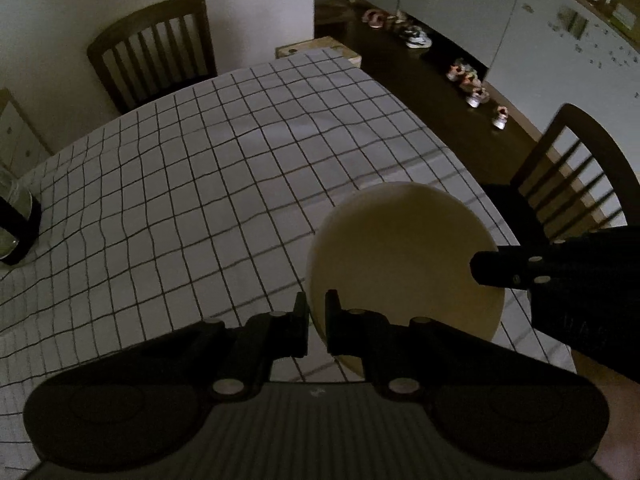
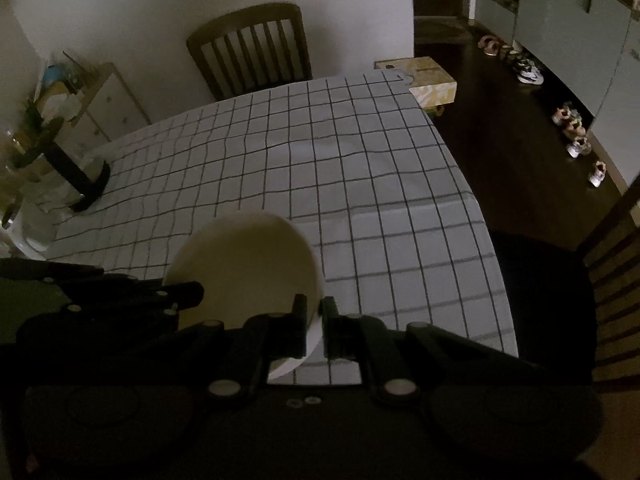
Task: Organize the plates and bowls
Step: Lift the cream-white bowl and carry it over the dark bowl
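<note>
Bowl (image 1: 404, 264) hung at lower right of the left view, above the checked tablecloth (image 1: 200, 184); my left gripper (image 1: 317, 322) pinched its near rim, my right gripper (image 2: 314, 326) clamped the opposite rim, both fingers narrow.

Your left wrist view looks steeply down past its own claw (image 1: 317, 322) onto the checked table (image 1: 192, 184), close above the near edge; your right wrist view looks down the same way past its claw (image 2: 314, 326), set further right; both share the cream bowl (image 1: 400, 256), the far chair (image 2: 248, 48) and the shoes (image 2: 576, 136) along the floor.
</note>
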The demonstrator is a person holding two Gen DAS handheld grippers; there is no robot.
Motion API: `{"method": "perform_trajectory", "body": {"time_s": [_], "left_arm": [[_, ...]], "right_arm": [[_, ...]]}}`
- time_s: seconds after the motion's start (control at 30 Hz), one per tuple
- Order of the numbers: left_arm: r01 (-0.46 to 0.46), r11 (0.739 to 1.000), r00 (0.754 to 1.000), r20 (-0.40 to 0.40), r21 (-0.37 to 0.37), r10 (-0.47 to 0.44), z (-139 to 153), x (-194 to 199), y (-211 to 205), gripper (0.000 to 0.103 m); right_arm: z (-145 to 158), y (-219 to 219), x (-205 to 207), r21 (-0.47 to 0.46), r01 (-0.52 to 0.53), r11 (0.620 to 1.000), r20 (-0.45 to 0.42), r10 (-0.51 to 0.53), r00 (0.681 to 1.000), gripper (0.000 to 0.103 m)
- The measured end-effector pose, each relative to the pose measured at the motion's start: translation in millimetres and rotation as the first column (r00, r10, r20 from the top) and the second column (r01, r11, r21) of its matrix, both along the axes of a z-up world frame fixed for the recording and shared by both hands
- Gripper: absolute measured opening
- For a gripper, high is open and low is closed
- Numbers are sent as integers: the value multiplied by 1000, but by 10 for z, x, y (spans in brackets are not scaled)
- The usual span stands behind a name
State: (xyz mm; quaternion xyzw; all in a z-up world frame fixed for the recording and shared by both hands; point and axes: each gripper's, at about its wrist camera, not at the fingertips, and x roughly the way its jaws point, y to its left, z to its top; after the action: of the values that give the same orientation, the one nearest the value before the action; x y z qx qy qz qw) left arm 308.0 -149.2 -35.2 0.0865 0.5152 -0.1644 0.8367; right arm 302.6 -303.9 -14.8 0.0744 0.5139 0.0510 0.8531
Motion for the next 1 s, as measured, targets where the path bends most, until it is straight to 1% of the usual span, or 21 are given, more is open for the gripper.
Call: {"method": "perform_trajectory", "body": {"time_s": [0.17,0.37,0.5,0.63,0.8,1.0], "left_arm": [[50,999,999,-1,3,-50,52,-308,39,7],[102,995,995,-11,-1,-102,40,-651,76,8],[116,993,993,-24,-25,-117,28,-842,163,8],[134,991,990,-30,-30,-135,-17,-1023,234,8],[158,987,987,-13,-12,-158,-82,-1219,285,8],[182,983,983,6,21,-182,-242,-1402,296,8]], "right_arm": [[72,37,-300,5,26,1000,4,-26,1000,8],[88,56,-688,18,63,998,0,-63,998,8],[90,86,-940,27,81,996,-3,-81,997,9],[82,131,-1142,42,89,995,-7,-89,996,9],[9,216,-1374,42,89,995,-16,-89,996,9],[-138,290,-1540,31,89,996,-23,-88,996,9]]}}
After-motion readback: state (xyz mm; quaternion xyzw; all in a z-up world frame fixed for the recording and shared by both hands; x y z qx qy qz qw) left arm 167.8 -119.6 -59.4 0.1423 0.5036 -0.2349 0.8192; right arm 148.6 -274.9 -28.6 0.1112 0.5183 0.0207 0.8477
